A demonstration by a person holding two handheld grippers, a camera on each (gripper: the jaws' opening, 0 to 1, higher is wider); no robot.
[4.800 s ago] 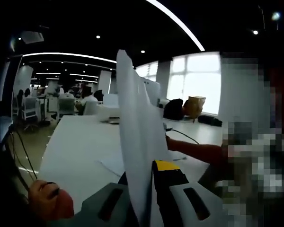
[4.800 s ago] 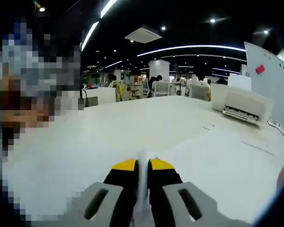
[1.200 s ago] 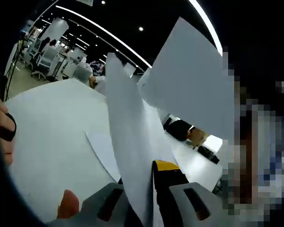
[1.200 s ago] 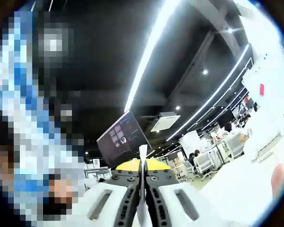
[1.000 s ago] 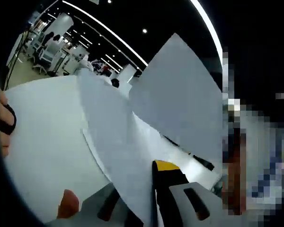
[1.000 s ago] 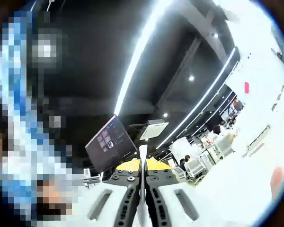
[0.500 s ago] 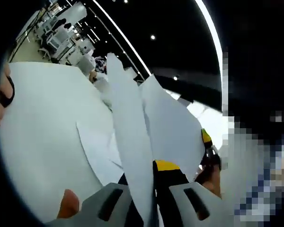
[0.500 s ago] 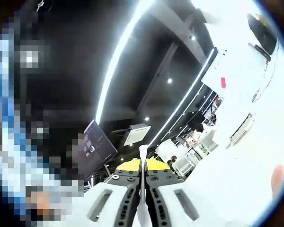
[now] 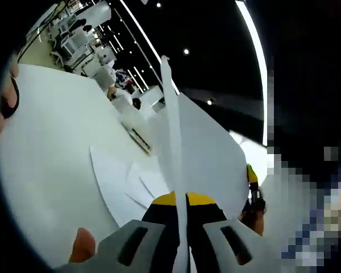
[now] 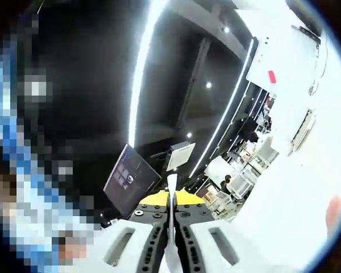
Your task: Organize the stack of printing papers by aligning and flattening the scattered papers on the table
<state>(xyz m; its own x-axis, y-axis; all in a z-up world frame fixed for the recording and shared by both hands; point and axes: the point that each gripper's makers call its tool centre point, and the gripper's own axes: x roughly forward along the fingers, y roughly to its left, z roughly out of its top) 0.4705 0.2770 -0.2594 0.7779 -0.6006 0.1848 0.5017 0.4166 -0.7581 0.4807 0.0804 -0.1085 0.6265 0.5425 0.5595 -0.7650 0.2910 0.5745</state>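
— Two views; what's in the left gripper view?
— Left gripper (image 9: 181,200), yellow-tipped, pinches thin white paper sheets (image 9: 173,148) held edge-on, lifted above the white bench (image 9: 45,148). More white sheets (image 9: 116,182) lie on it.
— And the right gripper view?
— Right gripper (image 10: 171,196) clamps a white paper edge (image 10: 171,185), aimed at the ceiling.

An open-plan office: rows of desks and chairs (image 9: 74,42), ceiling strip lights (image 10: 141,68), a hanging monitor (image 10: 131,176).

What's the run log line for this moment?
left gripper: shut on paper sheet, held edge-on | right gripper: shut on paper edge | loose sheets lie on white table
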